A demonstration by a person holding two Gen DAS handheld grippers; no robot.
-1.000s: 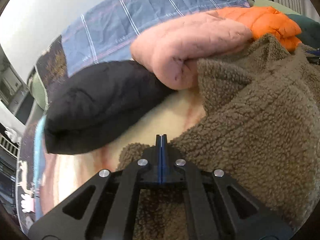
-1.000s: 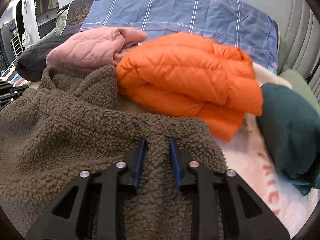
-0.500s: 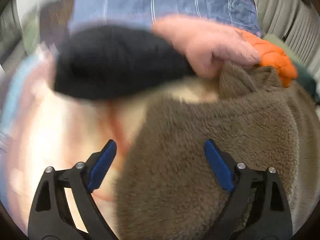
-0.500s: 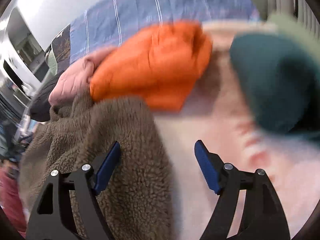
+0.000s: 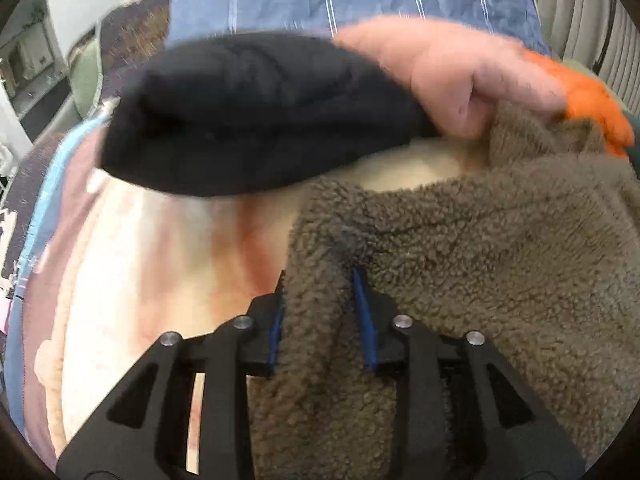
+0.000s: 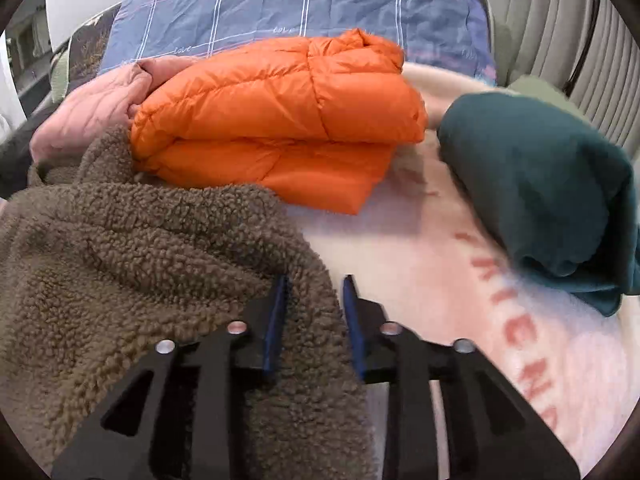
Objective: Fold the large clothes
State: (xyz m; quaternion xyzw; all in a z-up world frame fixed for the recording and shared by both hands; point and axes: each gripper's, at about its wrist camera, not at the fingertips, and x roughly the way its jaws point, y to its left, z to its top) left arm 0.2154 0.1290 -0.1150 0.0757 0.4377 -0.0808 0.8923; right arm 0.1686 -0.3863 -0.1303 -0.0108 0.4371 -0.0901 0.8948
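While both tongs bite into the brown fleece jacket, the fold looks to be at its gripping step: the left gripper has its blue pads drawn narrow on a bunched ridge at the jacket's left edge, and the right gripper pinches the opposite edge in the same way. The jacket lies on the pale pink blanket, spread between the two tools, with its far part pushed up against the other clothes.

Next, I would guess, both edges need lifting together and carrying over the body of the jacket, kept level so the thick pile does not slip from the pads.

Room is tight ahead. A black folded garment sits near the left grip, a pink quilted one touches the fleece's far corner, and the orange puffer jacket overlaps its far edge. A dark green garment lies apart on the right. Open blanket shows beside each grip.
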